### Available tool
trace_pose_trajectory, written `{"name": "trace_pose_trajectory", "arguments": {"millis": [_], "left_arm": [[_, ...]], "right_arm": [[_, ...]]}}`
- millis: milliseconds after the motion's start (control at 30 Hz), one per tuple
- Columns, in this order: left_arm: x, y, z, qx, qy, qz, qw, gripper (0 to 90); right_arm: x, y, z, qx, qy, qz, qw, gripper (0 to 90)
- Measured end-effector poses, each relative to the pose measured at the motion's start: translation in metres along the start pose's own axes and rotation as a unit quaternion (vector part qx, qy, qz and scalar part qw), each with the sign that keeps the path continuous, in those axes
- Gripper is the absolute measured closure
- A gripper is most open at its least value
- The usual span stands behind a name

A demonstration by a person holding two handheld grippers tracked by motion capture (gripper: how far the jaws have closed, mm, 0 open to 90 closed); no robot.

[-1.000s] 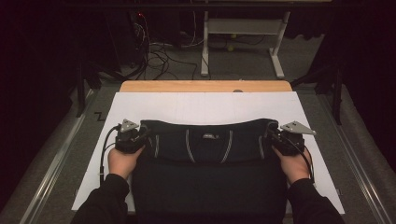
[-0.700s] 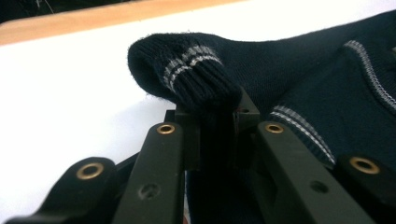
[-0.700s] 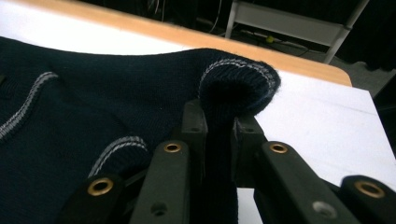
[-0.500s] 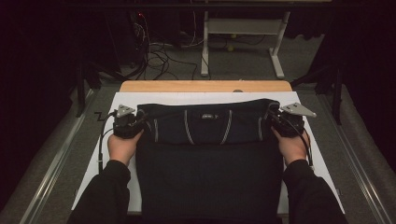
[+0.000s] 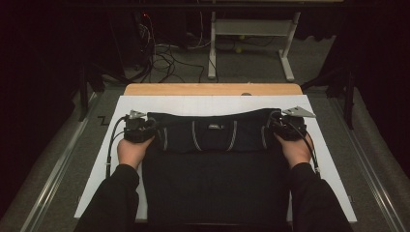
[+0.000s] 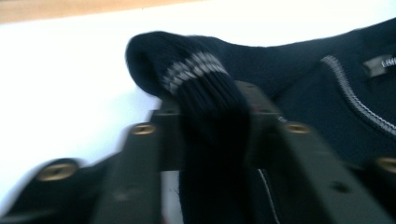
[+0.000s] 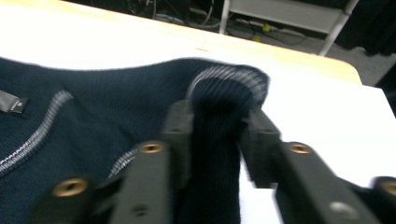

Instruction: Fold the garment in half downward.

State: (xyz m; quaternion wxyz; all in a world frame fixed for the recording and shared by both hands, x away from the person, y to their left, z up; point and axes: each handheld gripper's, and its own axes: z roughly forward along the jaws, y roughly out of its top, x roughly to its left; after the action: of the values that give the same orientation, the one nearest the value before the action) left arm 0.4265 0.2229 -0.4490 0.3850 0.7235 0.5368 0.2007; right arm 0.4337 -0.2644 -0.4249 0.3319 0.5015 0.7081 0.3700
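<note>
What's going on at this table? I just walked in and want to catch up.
A person is laying a dark navy knit garment out on a white board, holding a two-jaw gripper in each hand. The left gripper and the right gripper are at the garment's two far corners. Its ribbed, grey-striped edge lies between each gripper's jaws, and both pairs of jaws have just been opening, so the cloth appears to be let go. The garment lies spread flat, with its far end folded over towards the person.
</note>
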Motion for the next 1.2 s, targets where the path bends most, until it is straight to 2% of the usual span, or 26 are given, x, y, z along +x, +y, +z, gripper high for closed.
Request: {"name": "trace_pose_trajectory", "arguments": {"millis": [100, 200, 300, 400, 467, 633, 800, 967, 1100, 1200], "left_arm": [[0.003, -0.002, -0.002, 0.012, 0.024, -0.006, 0.9996, 38.5], [0.006, -0.004, -0.007, 0.01, 0.014, -0.024, 0.9996, 30.5], [0.005, -0.007, -0.01, 0.007, 0.002, -0.025, 0.9996, 29.0], [0.0, -0.012, -0.011, 0.009, -0.013, -0.031, 0.9994, 19.4], [-0.005, -0.017, -0.012, 0.006, -0.023, -0.024, 0.9994, 18.9], [-0.016, -0.026, -0.009, 0.019, -0.053, -0.016, 0.9983, 17.3], [-0.028, -0.03, -0.007, 0.027, -0.07, -0.005, 0.9971, 17.4], [-0.033, -0.032, -0.002, 0.046, -0.067, -0.008, 0.9966, 20.3], [-0.034, -0.034, 0.001, 0.056, -0.068, -0.001, 0.9961, 26.3], [-0.035, -0.036, 0.003, 0.06, -0.066, -0.001, 0.9961, 29.8]], "right_arm": [[-0.004, -0.003, -0.001, 0.002, -0.011, 0.017, 0.9998, 46.1], [-0.008, -0.006, -0.006, -0.003, -0.011, 0.031, 0.9994, 40.1], [-0.01, -0.011, -0.01, -0.002, 0.001, 0.042, 0.9991, 37.2], [-0.008, -0.019, -0.011, 0.016, 0.017, 0.047, 0.9986, 37.4], [-0.006, -0.025, -0.012, 0.02, 0.024, 0.046, 0.9984, 37.4], [0.0, -0.038, -0.014, 0.027, 0.042, 0.05, 0.9975, 37.2], [0.008, -0.047, -0.017, 0.03, 0.061, 0.044, 0.9967, 37.0], [0.017, -0.052, -0.014, 0.047, 0.094, 0.045, 0.9934, 35.0], [0.02, -0.053, -0.011, 0.059, 0.108, 0.042, 0.9915, 36.2], [0.019, -0.055, -0.009, 0.07, 0.113, 0.047, 0.99, 38.6]]}}
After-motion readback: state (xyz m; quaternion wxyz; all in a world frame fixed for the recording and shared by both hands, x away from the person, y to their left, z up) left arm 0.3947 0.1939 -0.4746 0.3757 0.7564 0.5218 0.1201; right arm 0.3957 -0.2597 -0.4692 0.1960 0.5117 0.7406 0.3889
